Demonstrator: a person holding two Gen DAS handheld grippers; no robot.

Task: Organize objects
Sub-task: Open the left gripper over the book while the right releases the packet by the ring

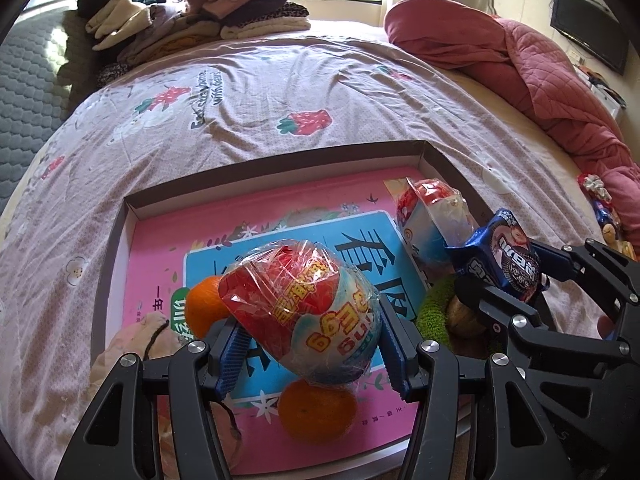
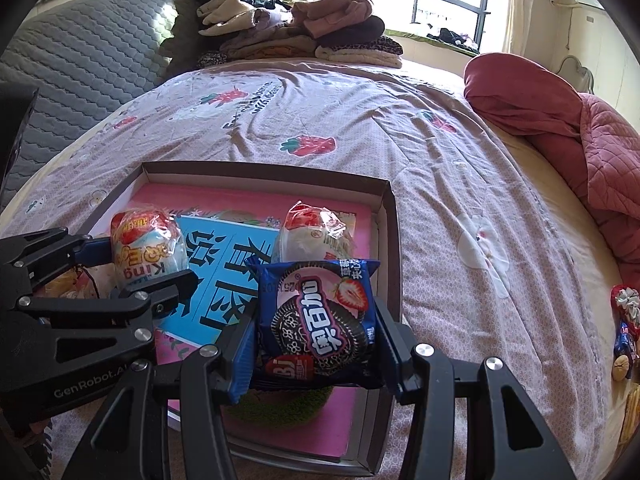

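Glossy blue strawberry cookie packet (image 2: 318, 326)

Crinkled glossy film wraps the egg-shaped toy (image 1: 316, 312). The cookie packet (image 2: 320, 320) is shiny printed plastic. The shallow box (image 2: 390, 240) looks like matt cardboard, and the bedsheet (image 1: 280, 92) is soft, wrinkled printed cloth. Each orange (image 1: 316, 412) has finely dimpled skin.

A shallow box (image 1: 436, 164) sits on the bed (image 1: 280, 92), two oranges (image 1: 316, 410) inside, clothes (image 1: 192, 8) piled behind it.
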